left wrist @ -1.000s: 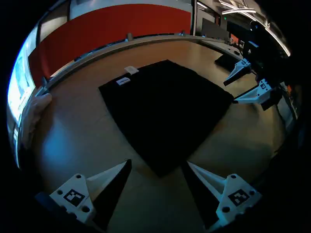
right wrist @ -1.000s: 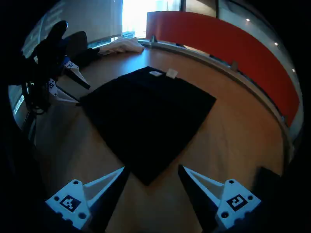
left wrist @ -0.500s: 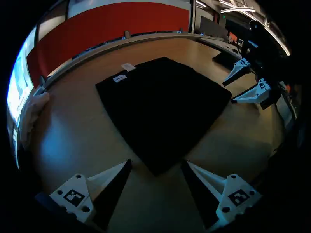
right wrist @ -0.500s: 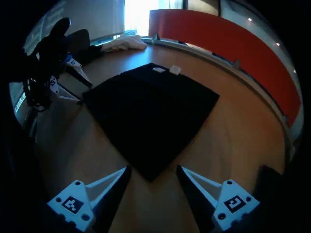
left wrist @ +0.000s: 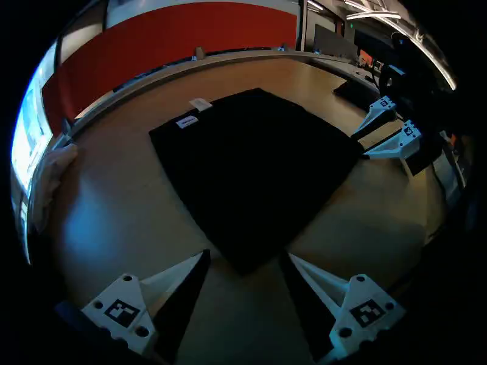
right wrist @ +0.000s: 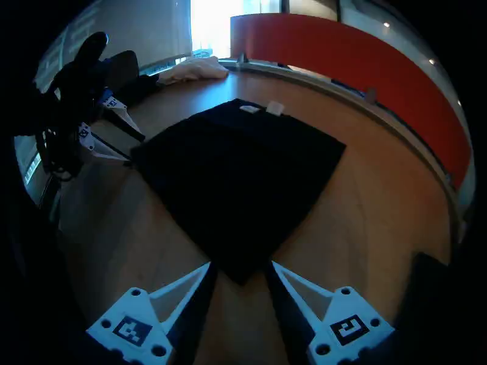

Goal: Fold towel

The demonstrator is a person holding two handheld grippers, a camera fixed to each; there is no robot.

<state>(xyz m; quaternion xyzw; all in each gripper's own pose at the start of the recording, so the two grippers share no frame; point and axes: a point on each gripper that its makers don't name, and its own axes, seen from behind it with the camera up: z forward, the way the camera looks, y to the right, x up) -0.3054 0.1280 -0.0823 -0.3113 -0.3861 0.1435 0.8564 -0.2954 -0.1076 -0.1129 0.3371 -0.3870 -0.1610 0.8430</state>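
Observation:
A black towel [left wrist: 255, 164] lies flat on the wooden table [left wrist: 122, 207], with two white labels [left wrist: 189, 121] at its far corner. My left gripper [left wrist: 243, 263] stands open, its fingers either side of the towel's near corner. In the left gripper view, the right gripper [left wrist: 360, 146] sits at the towel's right corner. In the right gripper view, the same towel [right wrist: 237, 176] points a corner between the fingers of my right gripper [right wrist: 240, 267], which is open with a narrow gap. There the left gripper [right wrist: 131, 151] sits at the towel's left corner.
A pale cloth [left wrist: 52, 176] lies at the table's far edge, seen also as a pale cloth [right wrist: 195, 70] by the window. A red partition [left wrist: 182, 36] runs behind the table. A dark object [right wrist: 429, 277] sits near the right gripper.
Both grippers have edged forward onto their towel corners. The right gripper's fingers have drawn closer together; the left gripper's gap has narrowed slightly.

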